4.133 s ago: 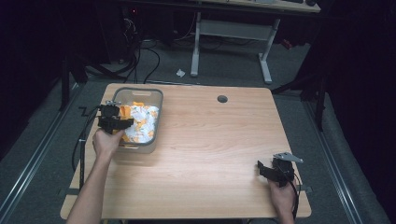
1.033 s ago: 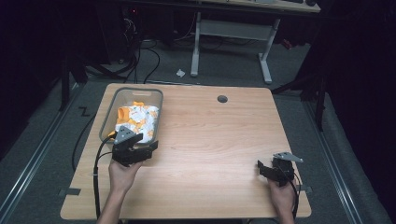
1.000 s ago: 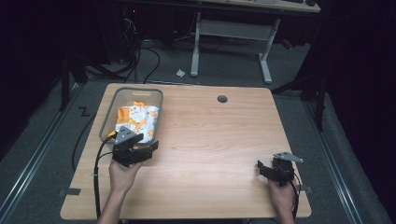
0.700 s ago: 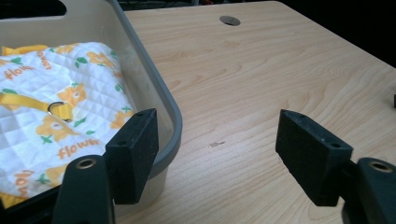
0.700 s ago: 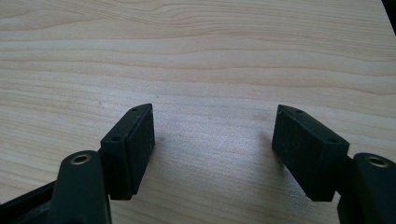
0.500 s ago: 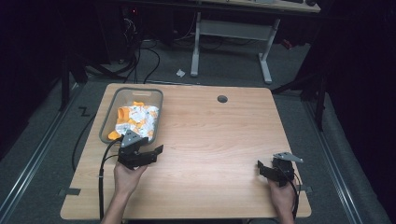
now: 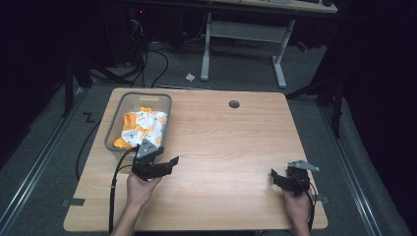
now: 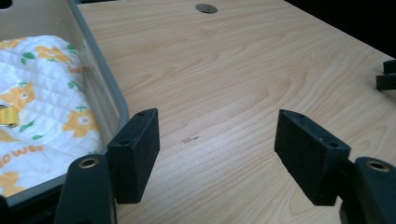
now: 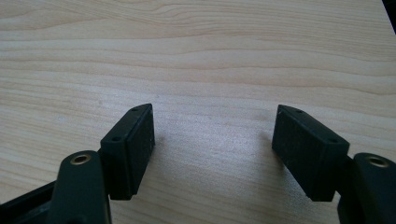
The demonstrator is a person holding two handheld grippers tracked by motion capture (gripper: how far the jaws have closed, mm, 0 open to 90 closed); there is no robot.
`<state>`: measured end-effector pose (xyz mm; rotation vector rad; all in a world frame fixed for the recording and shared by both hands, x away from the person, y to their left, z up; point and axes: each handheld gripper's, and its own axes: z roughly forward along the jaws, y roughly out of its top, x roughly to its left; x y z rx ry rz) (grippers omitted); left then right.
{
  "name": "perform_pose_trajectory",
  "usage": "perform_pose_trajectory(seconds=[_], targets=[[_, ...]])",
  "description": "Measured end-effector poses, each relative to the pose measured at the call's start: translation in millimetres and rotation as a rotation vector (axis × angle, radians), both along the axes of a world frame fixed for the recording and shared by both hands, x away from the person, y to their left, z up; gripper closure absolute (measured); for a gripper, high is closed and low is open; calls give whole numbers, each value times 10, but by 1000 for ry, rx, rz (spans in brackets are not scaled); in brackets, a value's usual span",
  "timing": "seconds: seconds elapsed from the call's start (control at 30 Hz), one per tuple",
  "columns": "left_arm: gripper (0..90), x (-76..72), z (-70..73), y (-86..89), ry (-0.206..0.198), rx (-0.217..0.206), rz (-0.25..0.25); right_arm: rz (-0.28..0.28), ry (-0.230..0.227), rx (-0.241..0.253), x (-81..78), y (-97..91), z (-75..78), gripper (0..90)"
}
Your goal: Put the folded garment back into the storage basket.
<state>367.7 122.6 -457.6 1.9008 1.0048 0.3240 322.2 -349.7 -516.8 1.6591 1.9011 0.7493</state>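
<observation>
A grey plastic bin (image 7: 167, 105) stands at the table's left and holds white cloth with orange flowers (image 7: 142, 125). In the left gripper view the bin's wall (image 8: 100, 79) and the cloth (image 8: 42, 88) lie to the left of the jaws. My left gripper (image 7: 169, 164) hovers just in front of the bin's near right corner, pointing right over bare wood, open with nothing between its jaws (image 8: 215, 149). My right gripper (image 7: 276, 178) rests near the table's front right, open over bare wood (image 9: 212, 149).
The wooden table (image 7: 221, 137) has a round cable hole (image 7: 234, 104) at the back. A cable (image 7: 114, 191) trails from the left gripper off the front left. The other gripper's jaw tips (image 8: 386, 74) peek in at the right edge of the left gripper view.
My left gripper has come out of the bin, moved toward the near edge and a little right, and sunk lower. The right gripper has stayed put.
</observation>
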Motion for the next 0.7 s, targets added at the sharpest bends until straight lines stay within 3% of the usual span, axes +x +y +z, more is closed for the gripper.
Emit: perform_pose_trajectory(seconds=[0.27, 0.5, 0.7], targets=[[316, -48, -72, -106, 22, 19, -20, 3, 0, -1, 6, 0, 0, 303], [313, -118, -69, -223, 4, 43, -57, 2, 1, -2, 5, 0, 1, 303], [314, -167, -136, -329, 17, 59, -85, 2, 1, -3, 5, 0, 1, 303]])
